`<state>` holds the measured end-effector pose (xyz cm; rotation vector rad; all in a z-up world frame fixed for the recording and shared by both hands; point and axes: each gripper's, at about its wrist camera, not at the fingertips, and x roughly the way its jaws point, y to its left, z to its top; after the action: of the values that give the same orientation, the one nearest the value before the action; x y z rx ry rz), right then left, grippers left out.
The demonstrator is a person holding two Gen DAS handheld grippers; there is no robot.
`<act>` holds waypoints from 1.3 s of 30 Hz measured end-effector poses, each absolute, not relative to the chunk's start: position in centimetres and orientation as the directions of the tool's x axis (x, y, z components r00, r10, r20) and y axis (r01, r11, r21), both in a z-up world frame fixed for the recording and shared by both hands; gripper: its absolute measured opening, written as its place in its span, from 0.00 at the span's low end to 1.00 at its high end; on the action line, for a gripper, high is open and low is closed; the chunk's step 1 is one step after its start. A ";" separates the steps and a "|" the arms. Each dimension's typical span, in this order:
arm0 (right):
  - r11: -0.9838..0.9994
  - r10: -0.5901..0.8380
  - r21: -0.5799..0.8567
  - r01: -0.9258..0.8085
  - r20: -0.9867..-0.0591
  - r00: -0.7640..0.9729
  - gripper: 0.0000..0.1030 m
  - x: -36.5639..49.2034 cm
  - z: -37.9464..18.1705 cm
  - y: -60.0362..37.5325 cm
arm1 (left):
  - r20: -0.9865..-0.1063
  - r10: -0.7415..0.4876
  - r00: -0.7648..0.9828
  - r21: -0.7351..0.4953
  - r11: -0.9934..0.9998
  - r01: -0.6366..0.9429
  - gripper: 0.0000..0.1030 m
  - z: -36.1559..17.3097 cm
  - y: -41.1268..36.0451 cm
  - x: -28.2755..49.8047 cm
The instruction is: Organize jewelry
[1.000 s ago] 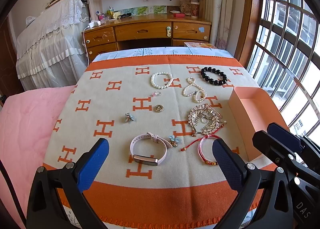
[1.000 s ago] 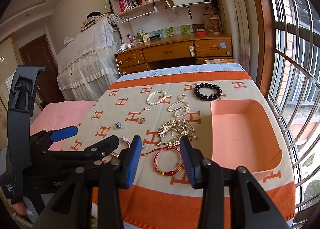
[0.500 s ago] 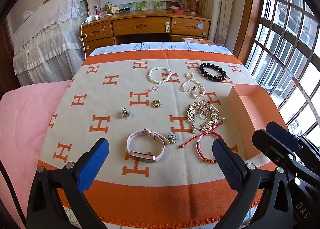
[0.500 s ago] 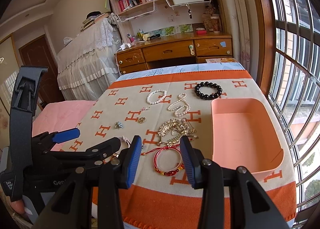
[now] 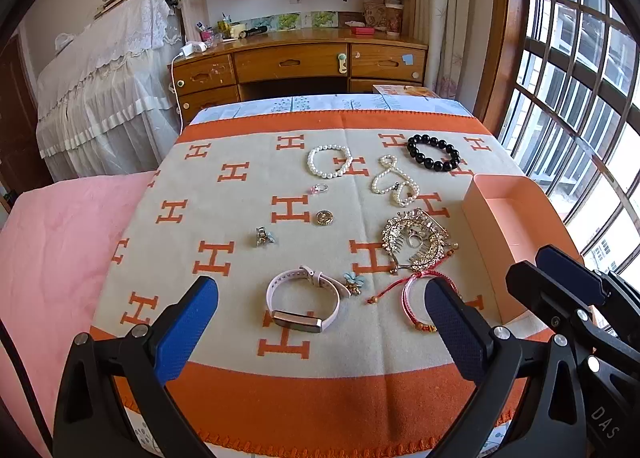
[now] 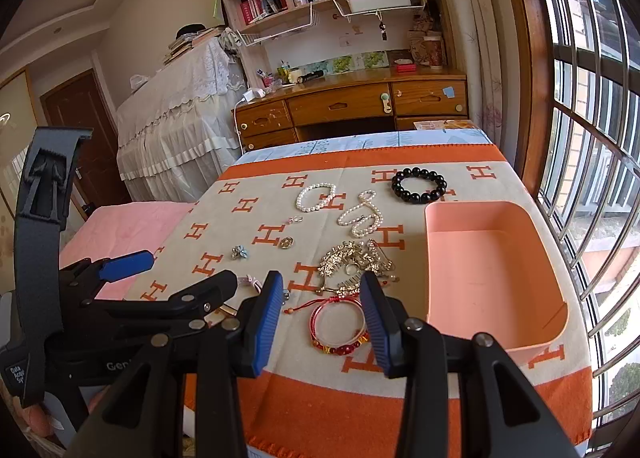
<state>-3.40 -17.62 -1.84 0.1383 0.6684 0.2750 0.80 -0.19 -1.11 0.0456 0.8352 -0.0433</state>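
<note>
Your left gripper (image 5: 320,322) hung with its blue-padded jaws spread wide and empty above a pink-strapped watch (image 5: 303,301), its metal face lying crosswise toward you. Your right gripper (image 6: 322,318) stood moderately apart, gripping nothing, framing a red cord bracelet (image 6: 340,326) strung with glossy beads; whether the pads touched the cloth could not be told. The jewelry lay scattered on a woolly cream-and-orange blanket (image 5: 240,217): two pearl strands (image 5: 329,161), a black bead bracelet (image 5: 434,153), a glittering gold hair comb (image 5: 414,240), teeth pointing toward you. Smaller trinkets were too tiny to identify. The smooth pink tray (image 6: 492,274) sat at the right, long axis running away from you, its near corner cut off in the left view by the right gripper.
</note>
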 end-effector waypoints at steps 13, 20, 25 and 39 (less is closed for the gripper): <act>0.936 0.351 0.242 -0.255 -0.633 0.690 0.39 -0.3 0.0 -17.8 | -0.753 -0.013 0.658 0.047 0.996 0.074 0.99 -0.5 -0.1 3.9; 0.953 0.304 0.228 -0.201 -0.706 0.640 0.39 7.6 2.1 -20.5 | -0.771 -0.007 0.637 0.088 0.989 0.118 0.99 1.1 0.1 10.6; 0.957 0.290 0.242 -0.159 -0.792 0.537 0.39 15.4 1.4 -22.2 | -0.805 -0.049 0.592 0.093 0.974 0.206 0.99 1.6 -0.9 16.3; 0.983 0.156 0.126 -0.135 -0.958 0.242 0.20 27.5 -8.3 -19.7 | -0.930 -0.073 0.360 0.057 0.939 0.338 0.67 -5.5 -3.8 26.7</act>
<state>27.46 -19.69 -8.34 0.0186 1.3117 0.1990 26.71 -3.76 -5.55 0.2562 1.1761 -0.2686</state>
